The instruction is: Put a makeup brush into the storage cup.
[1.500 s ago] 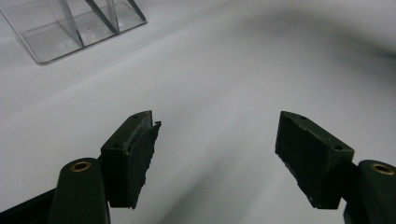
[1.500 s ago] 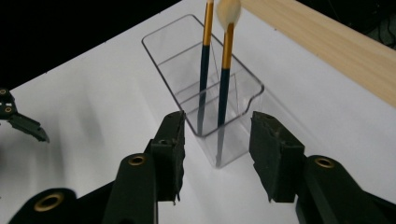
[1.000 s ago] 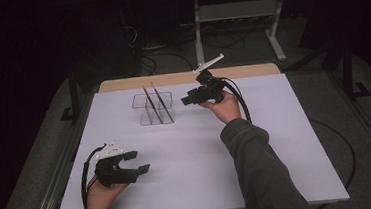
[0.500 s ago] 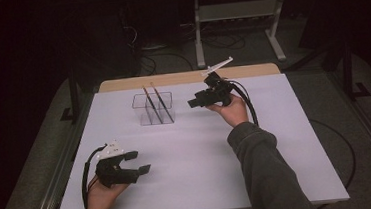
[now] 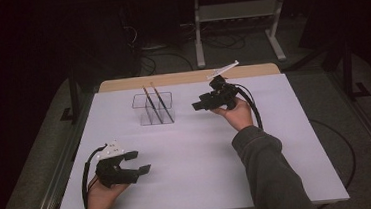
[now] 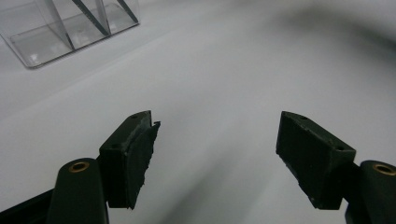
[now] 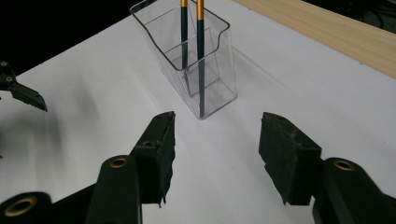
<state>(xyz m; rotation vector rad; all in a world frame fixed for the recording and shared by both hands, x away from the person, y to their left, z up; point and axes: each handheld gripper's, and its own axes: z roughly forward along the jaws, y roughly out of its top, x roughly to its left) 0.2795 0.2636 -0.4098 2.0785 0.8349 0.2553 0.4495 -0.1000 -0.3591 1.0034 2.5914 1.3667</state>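
My left claw [image 5: 137, 162] rests spread and empty at the near left of the white bench [image 5: 278, 167]. Farther off, my right claw [image 5: 199, 105], just widened with nothing between its jaws, faces the clear plastic compartment holder [image 7: 205, 70] holding two dark gold-banded sticks [image 7: 201, 56]. I should line up on one stick only.

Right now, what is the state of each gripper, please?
Left gripper: open, holding nothing.
Right gripper: open, holding nothing; its jaws have just been opening.
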